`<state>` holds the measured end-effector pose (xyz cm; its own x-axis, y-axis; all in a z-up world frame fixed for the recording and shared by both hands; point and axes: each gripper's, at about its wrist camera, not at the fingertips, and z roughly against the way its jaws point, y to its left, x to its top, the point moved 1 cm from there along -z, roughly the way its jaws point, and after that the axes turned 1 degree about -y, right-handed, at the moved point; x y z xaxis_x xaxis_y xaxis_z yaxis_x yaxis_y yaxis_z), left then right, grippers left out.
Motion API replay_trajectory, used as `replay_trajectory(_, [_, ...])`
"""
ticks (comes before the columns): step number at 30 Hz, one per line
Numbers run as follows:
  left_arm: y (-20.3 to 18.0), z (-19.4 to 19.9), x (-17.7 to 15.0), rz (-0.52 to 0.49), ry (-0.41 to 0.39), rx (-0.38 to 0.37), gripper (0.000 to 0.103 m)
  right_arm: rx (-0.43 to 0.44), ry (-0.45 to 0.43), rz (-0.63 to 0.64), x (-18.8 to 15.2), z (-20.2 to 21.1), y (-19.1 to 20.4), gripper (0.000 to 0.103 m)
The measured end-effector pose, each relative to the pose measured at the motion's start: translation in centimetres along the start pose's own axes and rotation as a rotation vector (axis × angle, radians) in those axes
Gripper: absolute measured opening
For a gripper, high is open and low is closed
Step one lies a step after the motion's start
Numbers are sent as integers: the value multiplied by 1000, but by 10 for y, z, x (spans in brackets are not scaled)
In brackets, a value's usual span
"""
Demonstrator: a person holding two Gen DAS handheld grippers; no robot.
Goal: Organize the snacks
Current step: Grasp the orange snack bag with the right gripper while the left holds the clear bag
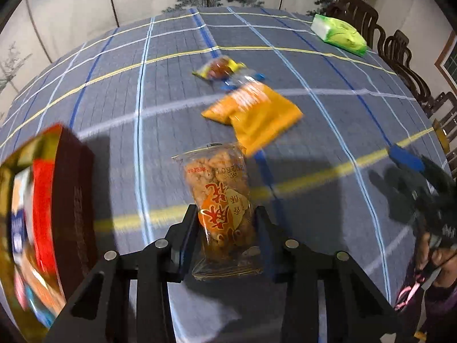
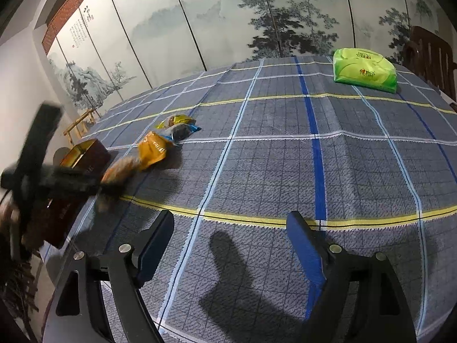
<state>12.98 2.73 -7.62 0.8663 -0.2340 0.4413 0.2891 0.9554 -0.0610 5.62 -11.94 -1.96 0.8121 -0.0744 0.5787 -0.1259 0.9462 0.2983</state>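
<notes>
Left gripper [image 1: 225, 223] pinches the clear snack packet [image 1: 220, 197] just beside the red box [image 1: 71, 200], yet the slippery wrapper could slide free if swung, while the right gripper [image 2: 231, 243] hangs empty.

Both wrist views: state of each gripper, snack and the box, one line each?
left gripper: shut on clear fried-snack pack
clear fried-snack pack: gripped by its lower half
right gripper: open, empty
orange pack: flat on tablecloth, untouched
two small wrapped snacks: on tablecloth, side by side
box: open
green tissue pack: lying at far edge
</notes>
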Motion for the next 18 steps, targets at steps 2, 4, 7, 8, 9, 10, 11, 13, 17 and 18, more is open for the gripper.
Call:
replay_trajectory(2, [-5, 5, -10, 46, -9, -23, 35, 5, 14, 4, 1, -2, 1, 82])
replay_trajectory(4, [-6, 11, -21, 87, -14, -40, 35, 14, 26, 28, 2, -4, 5, 82])
replay_trajectory(7, [-4, 15, -29, 129, -22, -30, 35, 65, 19, 78, 9, -6, 21, 82])
replay_trajectory(8, [0, 15, -29, 152, -23, -36, 35, 87, 20, 92, 13, -8, 28, 82])
replay_trajectory(9, [3, 16, -30, 168, -23, -44, 35, 111, 19, 106, 18, -11, 35, 82])
replay_trajectory(10, [7, 16, -31, 180, -23, -48, 35, 132, 16, 121, 22, -14, 42, 82])
replay_trajectory(11, [9, 17, -31, 190, -25, -44, 35, 145, 9, 148, 29, -19, 52, 82])
replay_trajectory(13, [12, 18, -33, 196, -28, -37, 35, 157, 1, 190, 37, -27, 67, 82])
replay_trajectory(17, [13, 19, -37, 201, -40, -22, 35, 176, -6, 291, 53, -51, 99, 82])
replay_trajectory(18, [13, 20, -38, 202, -42, -20, 35, 170, 1, 308, 54, -56, 104, 82])
